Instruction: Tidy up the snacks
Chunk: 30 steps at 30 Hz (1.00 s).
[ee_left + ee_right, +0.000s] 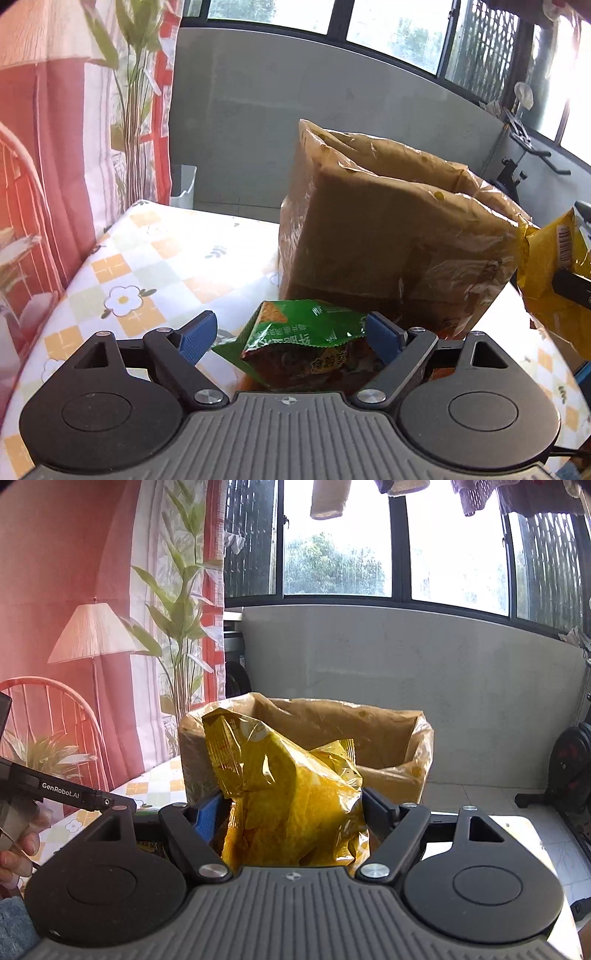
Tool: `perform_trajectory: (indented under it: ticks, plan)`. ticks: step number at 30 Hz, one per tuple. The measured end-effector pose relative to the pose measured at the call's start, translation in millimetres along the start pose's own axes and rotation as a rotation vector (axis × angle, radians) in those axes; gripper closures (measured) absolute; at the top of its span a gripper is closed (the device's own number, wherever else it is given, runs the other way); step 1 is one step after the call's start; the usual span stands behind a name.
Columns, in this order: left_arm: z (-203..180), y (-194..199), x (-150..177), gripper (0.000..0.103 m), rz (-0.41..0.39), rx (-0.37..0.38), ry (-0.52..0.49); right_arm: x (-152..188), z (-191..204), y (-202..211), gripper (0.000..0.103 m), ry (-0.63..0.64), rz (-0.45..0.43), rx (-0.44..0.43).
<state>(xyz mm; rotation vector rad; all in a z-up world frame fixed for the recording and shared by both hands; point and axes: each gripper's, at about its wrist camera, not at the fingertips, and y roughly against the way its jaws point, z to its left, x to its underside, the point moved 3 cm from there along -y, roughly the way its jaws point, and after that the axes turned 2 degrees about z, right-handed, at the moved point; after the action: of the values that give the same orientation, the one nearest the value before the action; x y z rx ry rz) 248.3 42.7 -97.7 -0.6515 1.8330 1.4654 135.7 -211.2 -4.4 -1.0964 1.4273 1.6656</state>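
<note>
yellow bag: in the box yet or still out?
Out. The right gripper holds the yellow bag in front of the open box.

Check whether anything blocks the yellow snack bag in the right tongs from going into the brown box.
Nothing visible does. The right tongs grip the yellow snack bag just in front of the cardboard box, whose top stands open behind the bag. The box's near wall is hidden behind the bag, so clearance there cannot be judged.
</note>
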Motion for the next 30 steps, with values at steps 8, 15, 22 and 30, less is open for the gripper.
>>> perform_trajectory:
  ticks: [8,15,22,30]
  plan:
    - [-10,1,19,0.015,-0.032,-0.006,-0.217,17,-3,-12,0.025,-0.045,0.086,-0.020]
    - [-5,-15,29,0.015,-0.065,-0.004,-0.283,32,1,-27,0.025,-0.058,0.145,-0.030]
    - [4,-37,33,0.015,-0.089,0.019,-0.302,37,-3,-36,0.025,-0.069,0.184,-0.021]
    - [-1,-61,22,0.015,-0.093,0.055,-0.324,39,-4,-39,0.025,-0.067,0.207,-0.020]
